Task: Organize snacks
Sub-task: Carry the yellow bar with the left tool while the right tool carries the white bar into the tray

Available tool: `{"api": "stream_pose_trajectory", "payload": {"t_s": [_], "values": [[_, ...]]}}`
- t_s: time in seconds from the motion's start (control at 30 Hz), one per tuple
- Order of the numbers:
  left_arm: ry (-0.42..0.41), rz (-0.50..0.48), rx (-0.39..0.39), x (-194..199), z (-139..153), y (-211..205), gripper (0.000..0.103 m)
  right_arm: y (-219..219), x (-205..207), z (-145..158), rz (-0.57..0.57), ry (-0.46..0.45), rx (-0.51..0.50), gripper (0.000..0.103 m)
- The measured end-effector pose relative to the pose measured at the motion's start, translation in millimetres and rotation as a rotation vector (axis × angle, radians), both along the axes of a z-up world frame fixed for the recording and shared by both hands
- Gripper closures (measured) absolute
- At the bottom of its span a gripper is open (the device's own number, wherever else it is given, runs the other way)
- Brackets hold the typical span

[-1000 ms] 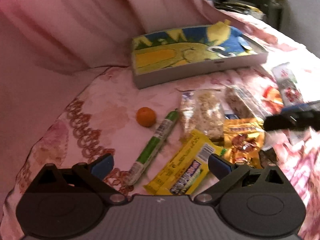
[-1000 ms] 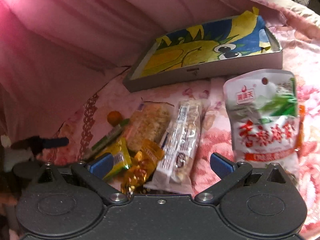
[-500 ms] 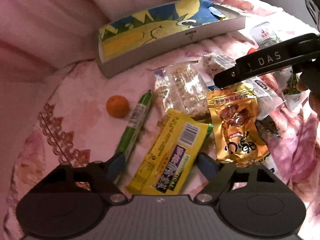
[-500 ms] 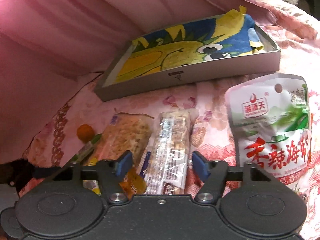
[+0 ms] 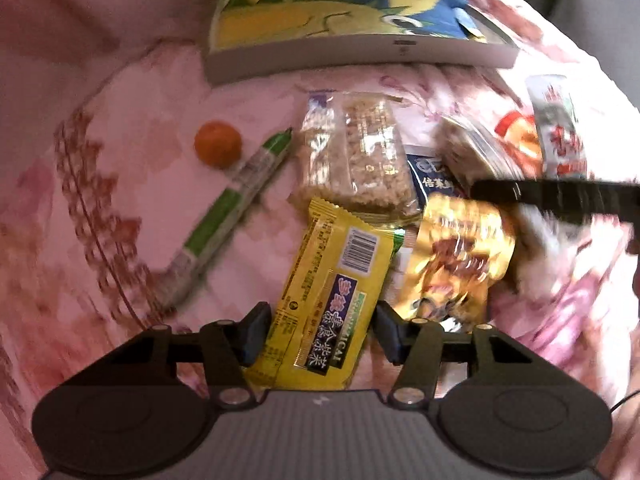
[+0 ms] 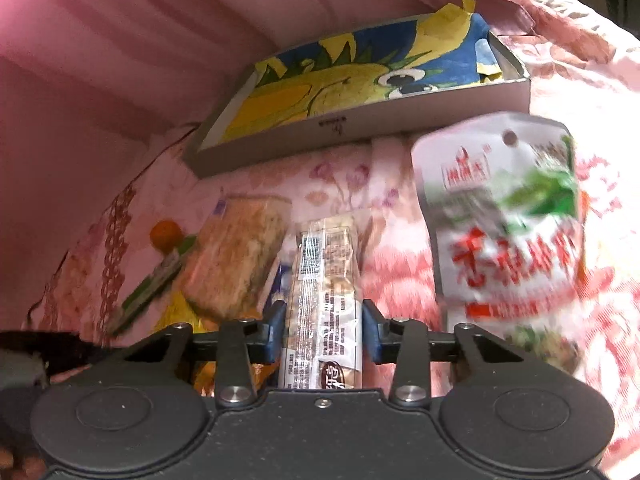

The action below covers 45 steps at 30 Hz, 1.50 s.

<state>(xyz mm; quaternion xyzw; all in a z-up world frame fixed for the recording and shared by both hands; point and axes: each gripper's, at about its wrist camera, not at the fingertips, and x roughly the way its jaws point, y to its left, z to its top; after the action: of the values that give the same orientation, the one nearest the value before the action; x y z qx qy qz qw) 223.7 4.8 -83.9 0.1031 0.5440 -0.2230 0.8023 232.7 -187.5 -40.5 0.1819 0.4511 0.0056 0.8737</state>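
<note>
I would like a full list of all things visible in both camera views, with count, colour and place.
box: 1, grey, yellow-blue picture inside, far on the cloth
orange fruit: 1, orange, left
stick snack: 1, green-white, beside the fruit
rice cracker pack: 1, clear, centre
yellow packet: 1, yellow, between left jaws
gold packet: 1, gold, right of yellow
nut bar: 1, clear, between right jaws
white pouch: 1, white-red-green, right
cloth: 1, pink floral, underneath
left gripper: 1, black, closing
right gripper: 1, black, closing

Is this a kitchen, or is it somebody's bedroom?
Probably a bedroom, or at least a bed or sofa. The snacks lie on a soft pink flowered quilt instead of a hard table, more pink cloth is bunched up behind the box, and nothing kitchen-like shows.
</note>
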Motion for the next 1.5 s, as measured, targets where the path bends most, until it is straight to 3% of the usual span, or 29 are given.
{"api": "stream_pose_trajectory", "payload": {"t_s": [0.13,0.27,0.6,0.93,1.2,1.33,1.5], "values": [[0.054,0.028,-0.045,-6,-2,-1,0.043,2,-10,-4,0.007,0.037,-0.008,0.060],[0.020,0.017,-0.003,-15,-4,-8,0.044,2,-19,-10,-0.004,0.047,-0.012,0.059],[0.040,0.085,-0.088,-31,9,-6,0.048,8,-49,12,0.024,-0.069,-0.138,0.063],[0.037,0.149,-0.249,-53,27,-8,0.049,1,-80,36,0.013,-0.166,-0.098,0.063],[-0.069,0.214,-0.342,-52,53,-11,0.049,-17,-93,66,-0.045,-0.285,-0.067,0.063],[-0.132,0.224,-0.362,-36,67,-24,0.049,-30,-82,80,-0.057,-0.326,-0.049,0.063],[-0.147,0.227,-0.407,-6,74,-53,0.049,-52,-49,100,-0.076,-0.386,-0.050,0.063]]}}
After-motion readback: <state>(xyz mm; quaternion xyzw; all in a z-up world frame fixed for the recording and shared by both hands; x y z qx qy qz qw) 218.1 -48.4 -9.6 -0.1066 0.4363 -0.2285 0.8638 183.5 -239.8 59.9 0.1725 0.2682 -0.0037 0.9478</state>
